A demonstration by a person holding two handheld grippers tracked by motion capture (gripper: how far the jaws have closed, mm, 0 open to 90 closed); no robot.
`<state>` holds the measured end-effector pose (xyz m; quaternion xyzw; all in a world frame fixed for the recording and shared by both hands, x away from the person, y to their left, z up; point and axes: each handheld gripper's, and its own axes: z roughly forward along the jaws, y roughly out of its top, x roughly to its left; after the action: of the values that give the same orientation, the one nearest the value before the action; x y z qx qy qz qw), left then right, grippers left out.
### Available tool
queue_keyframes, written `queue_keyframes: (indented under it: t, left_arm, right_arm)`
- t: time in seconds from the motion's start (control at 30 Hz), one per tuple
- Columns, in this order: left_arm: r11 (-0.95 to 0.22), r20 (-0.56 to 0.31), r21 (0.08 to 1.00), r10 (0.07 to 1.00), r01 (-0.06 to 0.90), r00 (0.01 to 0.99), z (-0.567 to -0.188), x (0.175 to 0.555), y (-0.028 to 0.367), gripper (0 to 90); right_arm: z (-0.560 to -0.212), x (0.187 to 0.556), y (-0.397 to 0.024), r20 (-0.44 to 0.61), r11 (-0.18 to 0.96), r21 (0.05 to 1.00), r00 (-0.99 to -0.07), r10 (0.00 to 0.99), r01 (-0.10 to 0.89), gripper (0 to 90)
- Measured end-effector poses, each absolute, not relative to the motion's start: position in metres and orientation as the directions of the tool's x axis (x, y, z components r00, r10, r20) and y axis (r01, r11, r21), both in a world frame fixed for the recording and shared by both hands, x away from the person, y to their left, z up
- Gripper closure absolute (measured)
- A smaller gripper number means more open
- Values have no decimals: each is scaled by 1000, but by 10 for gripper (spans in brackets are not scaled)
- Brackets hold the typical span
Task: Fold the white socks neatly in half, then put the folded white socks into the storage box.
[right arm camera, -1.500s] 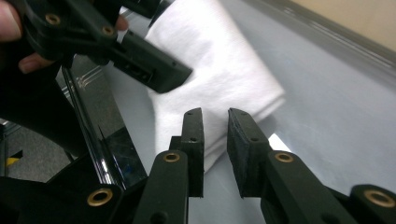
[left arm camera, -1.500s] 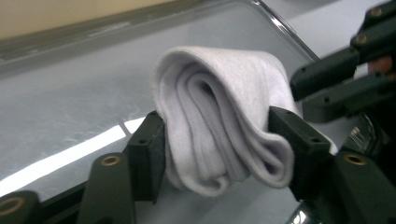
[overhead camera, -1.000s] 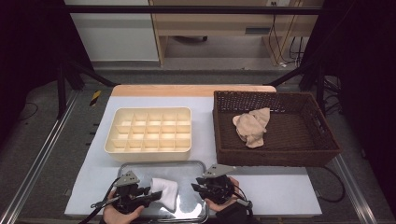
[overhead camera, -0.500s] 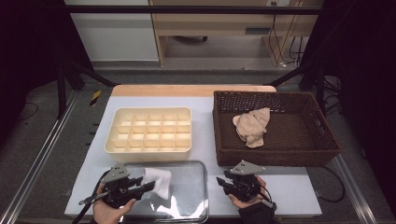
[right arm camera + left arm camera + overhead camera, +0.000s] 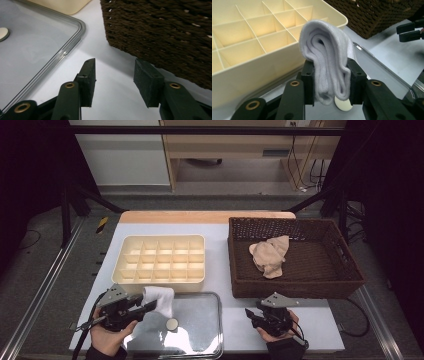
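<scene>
White worktop (image 5: 220,245): we see left gripper (image 5: 332,85) jaws clamped on folded white sock (image 5: 329,62) nr divided tray (image 5: 160,262); right gripper (image 5: 113,80) jaws just opened, empty. Risk: fold slips out, unrolls.

Light falls from above onto the pale tabletop (image 5: 225,250) while the room around stays dark, glare pools on the clear lid (image 5: 195,320) beside the left gripper (image 5: 145,306), and the close-up gripper views look soft, with nearest jaws slightly blurred.
</scene>
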<state>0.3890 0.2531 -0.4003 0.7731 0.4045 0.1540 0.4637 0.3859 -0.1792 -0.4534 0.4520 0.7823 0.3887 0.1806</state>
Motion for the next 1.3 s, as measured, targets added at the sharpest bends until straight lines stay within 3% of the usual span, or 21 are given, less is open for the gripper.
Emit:
queue_keyframes:
  t: [0.4,1.0,1.3]
  left_arm:
    - [-235,-98,857,800,458,592,-385,403,263,636]
    - [-232,-43,871,842,434,537,-362,438,279,635]
    - [-221,-54,852,864,474,501,-365,464,284,634]
  right_arm:
    - [-453,388,-189,65,253,783,-479,875,569,454]
    - [-453,388,-190,66,248,783,-472,879,571,453]
    - [-454,389,-189,66,252,780,-475,878,573,455]
